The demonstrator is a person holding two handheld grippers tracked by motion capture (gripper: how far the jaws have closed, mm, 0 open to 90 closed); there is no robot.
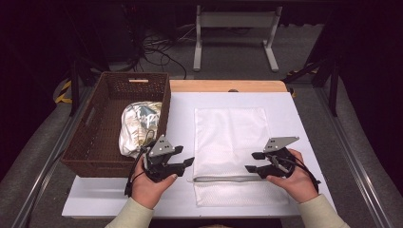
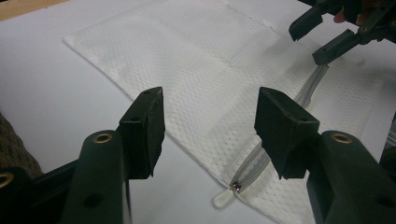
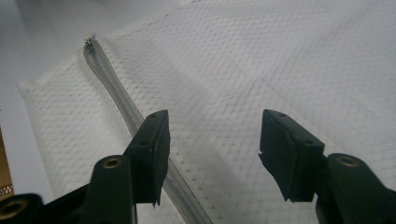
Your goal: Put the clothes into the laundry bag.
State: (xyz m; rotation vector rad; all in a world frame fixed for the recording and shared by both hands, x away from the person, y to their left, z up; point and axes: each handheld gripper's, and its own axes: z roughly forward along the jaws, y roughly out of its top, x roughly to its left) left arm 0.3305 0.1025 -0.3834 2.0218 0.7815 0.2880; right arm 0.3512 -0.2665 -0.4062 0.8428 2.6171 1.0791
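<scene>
Lying flat between both: mesh bag (image 1: 231,142) | left gripper (image 1: 188,163) released | right gripper (image 1: 251,162) released

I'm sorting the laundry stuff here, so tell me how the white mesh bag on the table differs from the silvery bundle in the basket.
The mesh bag lies flat and spread out on the white table; the silvery bundle is crumpled into a puffy heap inside the brown basket. The mesh bag is matte white with a zipper along its near edge; the bundle is shiny and shows no zipper. The mesh bag sits between the two grippers; the bundle lies off to the left. Both are soft goods.
</scene>
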